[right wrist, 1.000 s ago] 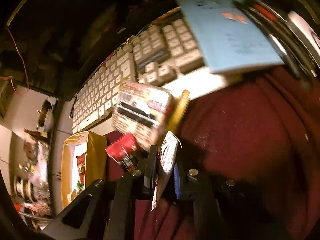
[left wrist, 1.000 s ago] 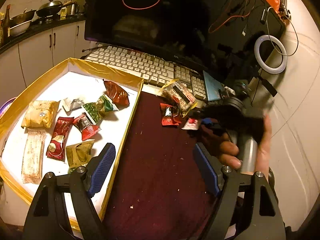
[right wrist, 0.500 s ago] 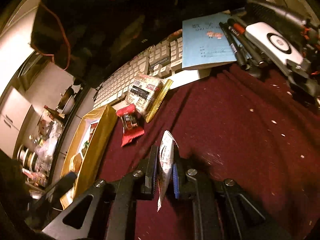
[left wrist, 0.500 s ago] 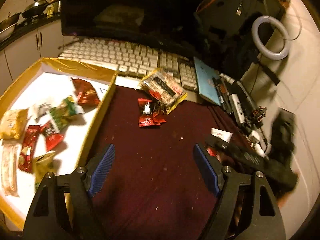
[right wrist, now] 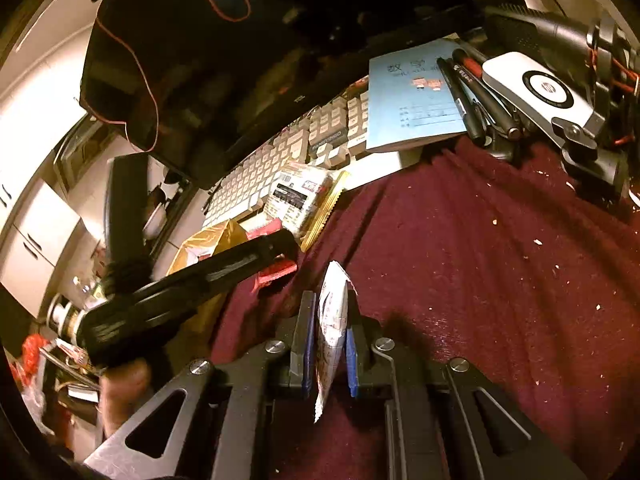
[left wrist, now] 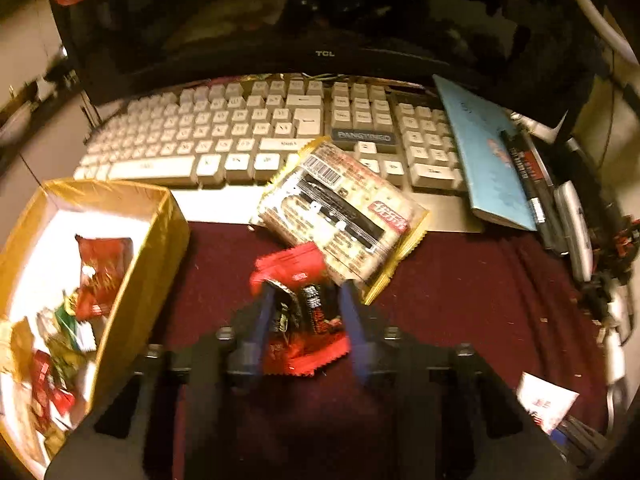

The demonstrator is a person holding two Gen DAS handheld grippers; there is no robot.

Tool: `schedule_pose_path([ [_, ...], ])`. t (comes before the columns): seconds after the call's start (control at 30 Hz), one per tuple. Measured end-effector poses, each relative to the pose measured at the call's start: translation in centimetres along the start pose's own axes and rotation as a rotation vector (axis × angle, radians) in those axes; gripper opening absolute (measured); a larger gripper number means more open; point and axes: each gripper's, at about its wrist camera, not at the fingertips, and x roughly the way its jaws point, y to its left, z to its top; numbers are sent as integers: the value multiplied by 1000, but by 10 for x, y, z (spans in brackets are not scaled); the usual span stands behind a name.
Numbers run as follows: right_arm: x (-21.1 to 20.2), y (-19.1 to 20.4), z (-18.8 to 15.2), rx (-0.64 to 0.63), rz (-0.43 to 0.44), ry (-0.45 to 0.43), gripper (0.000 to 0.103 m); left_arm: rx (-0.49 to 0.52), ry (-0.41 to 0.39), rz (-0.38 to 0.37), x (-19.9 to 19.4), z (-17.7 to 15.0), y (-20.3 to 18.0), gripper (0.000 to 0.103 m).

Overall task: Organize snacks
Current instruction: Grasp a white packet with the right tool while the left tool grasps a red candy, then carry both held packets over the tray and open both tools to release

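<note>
My left gripper has its blue-padded jaws closed in around a red and black snack packet on the maroon cloth; the frame is blurred. A large clear cracker pack with a yellow edge lies just beyond it, partly on the keyboard. The gold-rimmed box at the left holds several snack packets. My right gripper is shut on a small white packet, held edge-on above the cloth. That white packet also shows at the lower right of the left wrist view.
A white keyboard and a dark TCL monitor stand behind the cloth. A blue notebook, pens and a white device line the right side. The left gripper's body crosses the right wrist view.
My left gripper moved forward to the red packet and its jaws closed in around it. My right gripper drew back with the white packet still held.
</note>
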Motion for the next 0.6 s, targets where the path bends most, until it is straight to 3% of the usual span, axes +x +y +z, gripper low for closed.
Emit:
schedule_pose_path([
  [0.13, 0, -2, 0, 6, 11, 5, 12, -5, -12, -69, -5, -6, 4, 12],
  [0.23, -1, 0, -1, -7, 2, -5, 12, -61, 21, -216, -14, -18, 17, 12],
  [0.43, 0, 8, -3, -44, -25, -1, 13, -179, 59, -432, -49, -48, 52, 12],
  [0.53, 0, 16, -5, -91, -39, -3, 13, -200, 63, -524, -76, -62, 62, 12],
  [0.6, 2, 22, -7, -130, -42, 6, 12, -201, 32, -540, -96, -71, 66, 12],
])
